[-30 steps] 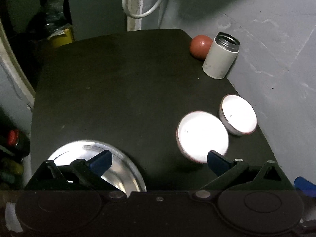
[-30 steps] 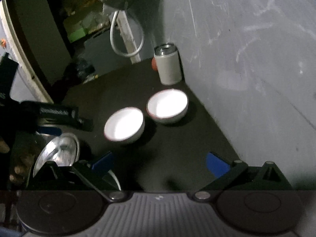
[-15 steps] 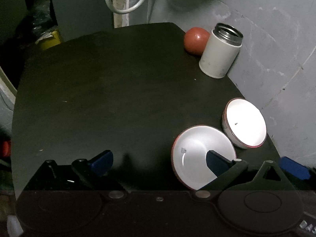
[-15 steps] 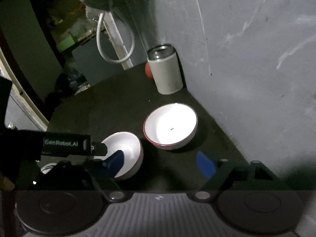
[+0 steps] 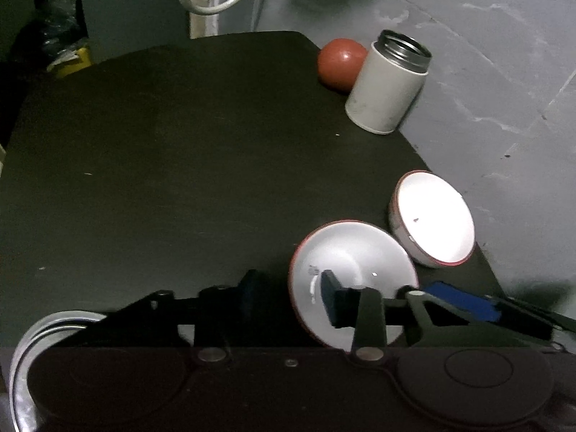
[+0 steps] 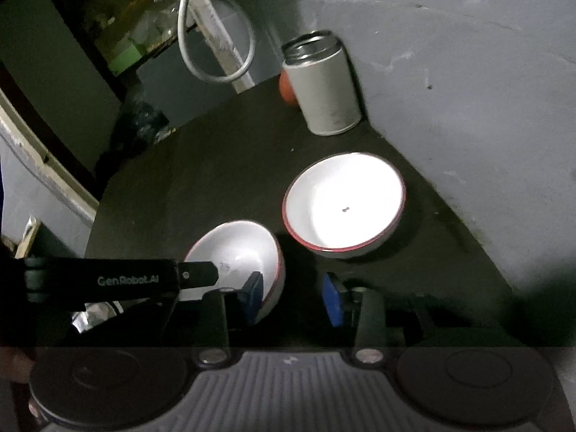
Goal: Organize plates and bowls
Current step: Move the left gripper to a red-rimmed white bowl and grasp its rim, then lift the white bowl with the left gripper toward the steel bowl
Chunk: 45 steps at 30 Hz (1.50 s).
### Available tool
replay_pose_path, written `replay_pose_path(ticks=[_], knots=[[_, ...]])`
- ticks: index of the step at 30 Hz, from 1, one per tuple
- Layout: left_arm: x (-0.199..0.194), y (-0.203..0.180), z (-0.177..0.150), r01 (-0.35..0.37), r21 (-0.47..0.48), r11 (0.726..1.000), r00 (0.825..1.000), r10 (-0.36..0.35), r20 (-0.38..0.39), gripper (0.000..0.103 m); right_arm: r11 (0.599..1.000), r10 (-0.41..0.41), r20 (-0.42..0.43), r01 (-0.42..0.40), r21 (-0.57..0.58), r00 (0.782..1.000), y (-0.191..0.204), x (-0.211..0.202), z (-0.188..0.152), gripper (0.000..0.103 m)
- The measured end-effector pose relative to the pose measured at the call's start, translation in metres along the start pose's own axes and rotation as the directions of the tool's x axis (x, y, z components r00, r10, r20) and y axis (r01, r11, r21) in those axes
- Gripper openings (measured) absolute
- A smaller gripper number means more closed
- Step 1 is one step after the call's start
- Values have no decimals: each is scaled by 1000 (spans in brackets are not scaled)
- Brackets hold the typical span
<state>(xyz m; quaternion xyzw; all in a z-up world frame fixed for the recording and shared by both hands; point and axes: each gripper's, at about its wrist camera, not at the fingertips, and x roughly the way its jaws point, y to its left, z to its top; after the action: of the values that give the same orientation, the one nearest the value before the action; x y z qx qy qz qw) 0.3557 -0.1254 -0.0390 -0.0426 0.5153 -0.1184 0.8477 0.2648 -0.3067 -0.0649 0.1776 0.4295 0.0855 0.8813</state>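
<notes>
At lower centre of both views, both claws pinch the near red-rimmed white bowl (image 5: 351,255): the left claw (image 5: 288,297) on its left rim, outer finger lost in shadow, the right claw (image 6: 293,297) across its right wall. The second red-rimmed white bowl (image 6: 345,199) sits beside it on the black table (image 5: 180,162); a steel plate (image 5: 25,345) is cut off lower left.

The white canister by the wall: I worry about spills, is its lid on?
Off. The white canister stands upright, its metal mouth open; contents cannot be seen.
</notes>
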Motion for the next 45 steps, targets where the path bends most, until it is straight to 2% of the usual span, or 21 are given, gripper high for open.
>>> replay_pose_path(ticks=[5,10,11,17,22,28,39,45], knots=[[3,3,-3,35,-28,999,999,-35,-4,16,1000,-5,-36,5,-21,999,5,8,4,39],[1,4,-8,24,-49,998,1000,-24,-3,9,999,27,-43,-28,-30,999,8,10,3,21],[0,3,-9,24,-53,998,1000,-24,0,9,999,33,-42,-34,-33,999,9,10,2,17],[-15,0,-20,-8,-37,999,1000,9,29,9,997,60,-30,-61,-36,998,11,5,-5,16],[-33,3,-25,8,-64,998,997,-3,78,9,994,93,5,-92,-66,996,15,-13,-6,16],[-69,8,-40,73,-96,993,987,-58,151,9,983,156,31,-152,-101,987,18,-45,-7,16],[-112,12,-74,114,-106,988,979,-93,180,9,948,243,-9,-239,-209,970,28,-86,-20,17],[-122,13,-86,126,-101,987,981,-109,162,9,933,248,-47,-251,-259,968,34,-98,-28,17]])
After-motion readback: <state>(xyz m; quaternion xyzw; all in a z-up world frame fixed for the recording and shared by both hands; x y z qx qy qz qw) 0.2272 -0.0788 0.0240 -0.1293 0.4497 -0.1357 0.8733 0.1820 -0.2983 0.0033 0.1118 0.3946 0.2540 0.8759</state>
